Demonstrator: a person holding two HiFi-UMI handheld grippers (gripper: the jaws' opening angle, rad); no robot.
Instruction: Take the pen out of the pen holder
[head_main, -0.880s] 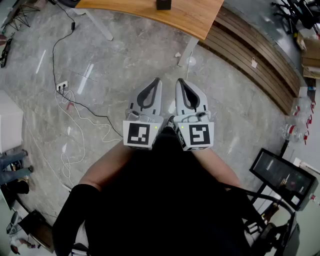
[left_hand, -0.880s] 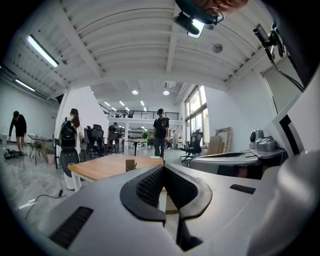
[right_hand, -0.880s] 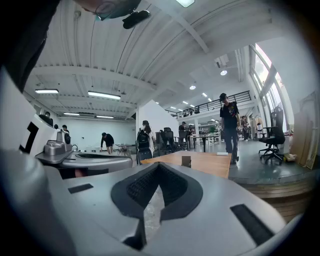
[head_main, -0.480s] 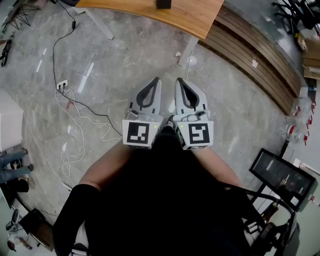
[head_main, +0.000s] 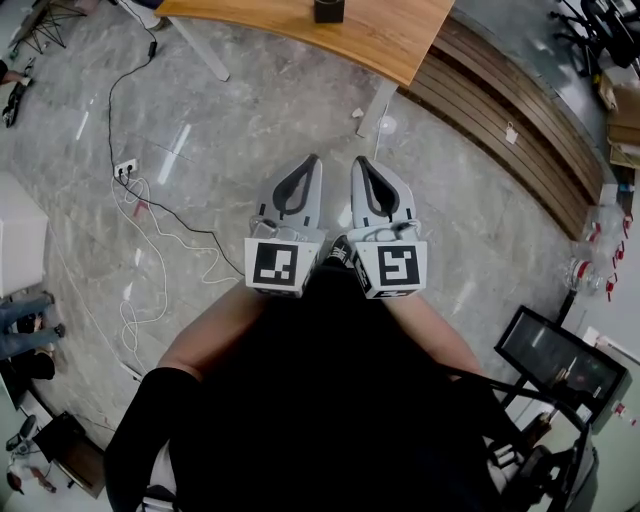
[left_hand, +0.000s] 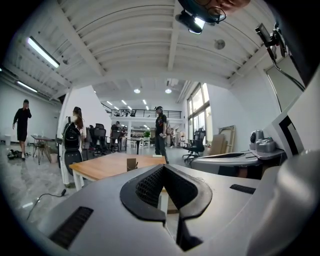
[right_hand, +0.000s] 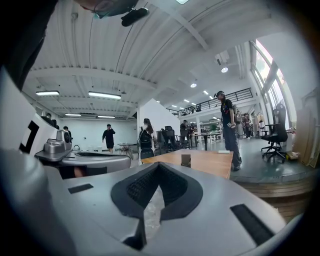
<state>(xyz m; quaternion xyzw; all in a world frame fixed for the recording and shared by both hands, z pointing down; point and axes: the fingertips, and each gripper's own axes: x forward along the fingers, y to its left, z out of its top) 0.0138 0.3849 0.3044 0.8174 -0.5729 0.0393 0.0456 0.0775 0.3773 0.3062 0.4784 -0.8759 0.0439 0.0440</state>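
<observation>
A small dark pen holder (head_main: 328, 10) stands on the wooden table (head_main: 390, 35) at the top of the head view, far ahead of both grippers. It also shows as a little box on the table, pen holder (left_hand: 131, 164) in the left gripper view and pen holder (right_hand: 186, 160) in the right. The pen is too small to make out. My left gripper (head_main: 313, 160) and right gripper (head_main: 358, 162) are held side by side close to the body, over the floor. Both are shut and empty: left gripper (left_hand: 163, 167), right gripper (right_hand: 158, 165).
A power strip (head_main: 125, 170) and loose cables (head_main: 150, 235) lie on the stone floor at the left. Curved wooden steps (head_main: 510, 130) run along the right. A monitor (head_main: 560, 365) stands at the lower right. Several people (left_hand: 160, 132) stand around the room beyond the table.
Both grippers keep their place and stay shut. The head view has shifted a little, so the table sits slightly lower in the picture.
</observation>
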